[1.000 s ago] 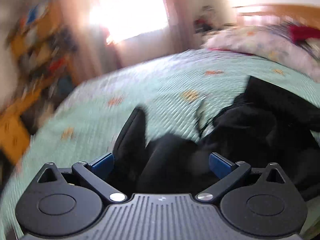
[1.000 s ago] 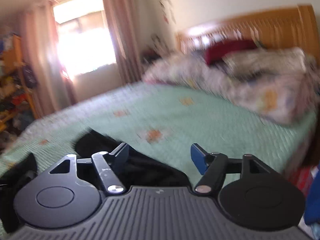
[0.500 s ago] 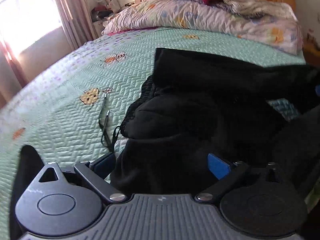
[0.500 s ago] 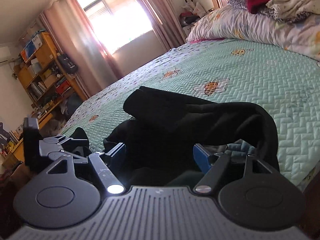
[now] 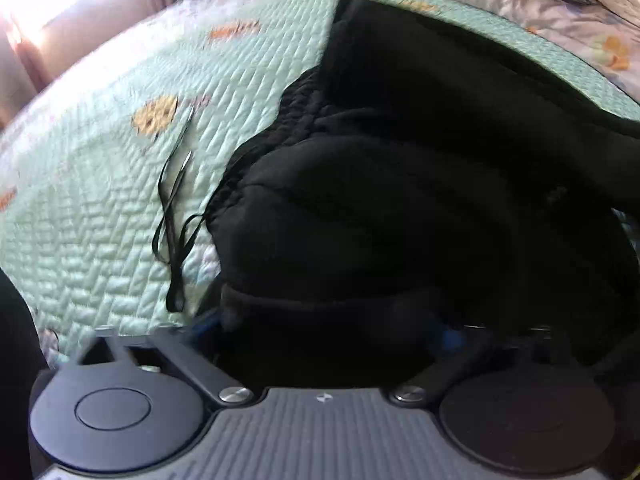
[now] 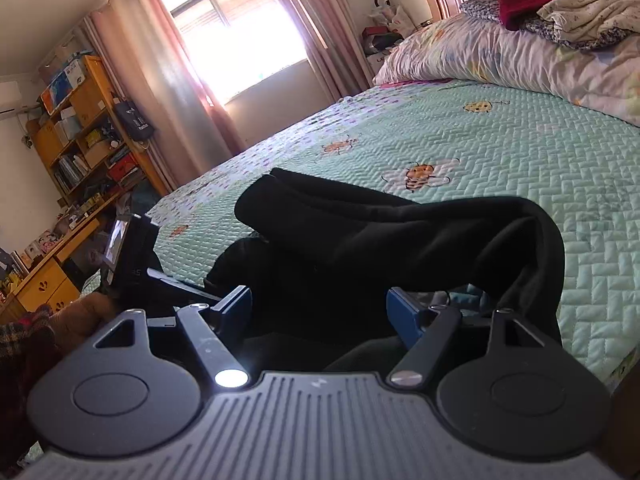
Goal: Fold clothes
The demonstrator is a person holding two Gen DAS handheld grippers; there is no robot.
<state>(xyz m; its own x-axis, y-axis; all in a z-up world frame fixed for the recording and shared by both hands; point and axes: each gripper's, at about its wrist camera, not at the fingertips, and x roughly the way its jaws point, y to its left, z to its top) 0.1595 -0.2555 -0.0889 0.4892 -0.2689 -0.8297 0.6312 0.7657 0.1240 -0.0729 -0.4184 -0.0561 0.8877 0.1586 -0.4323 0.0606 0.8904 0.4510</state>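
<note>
Bed: covered by a green quilt with bee pictures.
Black garment: lies crumpled on the bed near its edge, one fold raised.
Drawstring: on the quilt, just beside the garment.
Left claw: closing, garment fabric between its jaws; a firm grip I cannot tell.
Right claw: released, jaws apart, fabric between them.

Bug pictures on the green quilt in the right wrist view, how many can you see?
4: a bee by the black clothes, a ladybug near the pillows, an orange bug, a blurry one far left. Clothes may hide more.
</note>
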